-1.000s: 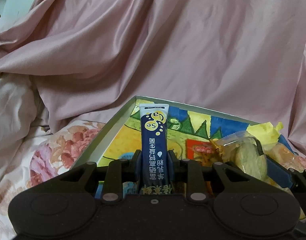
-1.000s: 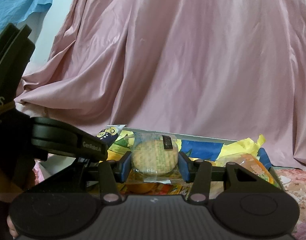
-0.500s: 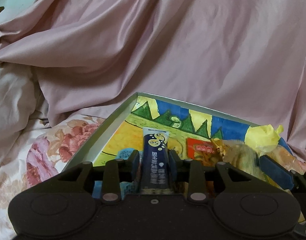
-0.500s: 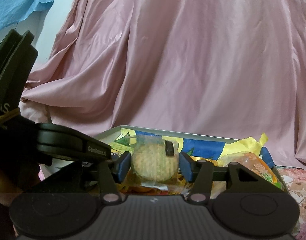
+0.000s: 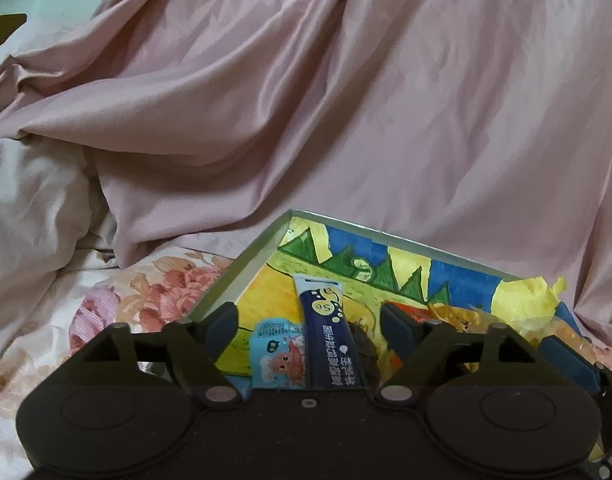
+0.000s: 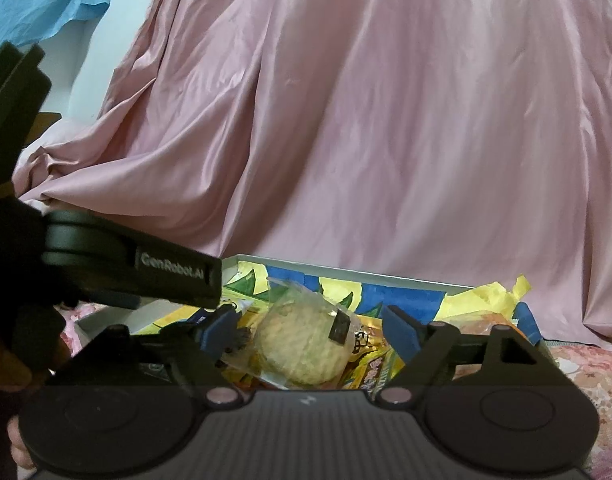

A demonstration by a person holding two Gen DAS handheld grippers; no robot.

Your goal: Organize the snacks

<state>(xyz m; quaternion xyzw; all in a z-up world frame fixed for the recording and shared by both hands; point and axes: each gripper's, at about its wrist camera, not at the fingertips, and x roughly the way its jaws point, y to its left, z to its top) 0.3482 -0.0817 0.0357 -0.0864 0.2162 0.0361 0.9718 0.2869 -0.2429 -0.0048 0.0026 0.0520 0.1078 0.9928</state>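
Left wrist view: the left gripper (image 5: 310, 326) stands spread, the navy sachet (image 5: 332, 338) lying loose in the painted box (image 5: 241, 268). The right gripper (image 6: 310, 328) is likewise spread around the wrapped biscuit (image 6: 301, 344) — both snacks look placed; next, back both grippers clear.

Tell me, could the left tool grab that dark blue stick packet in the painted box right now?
Probably yes: the left tool is open, and the dark blue stick packet lies between its fingers with nothing over it.
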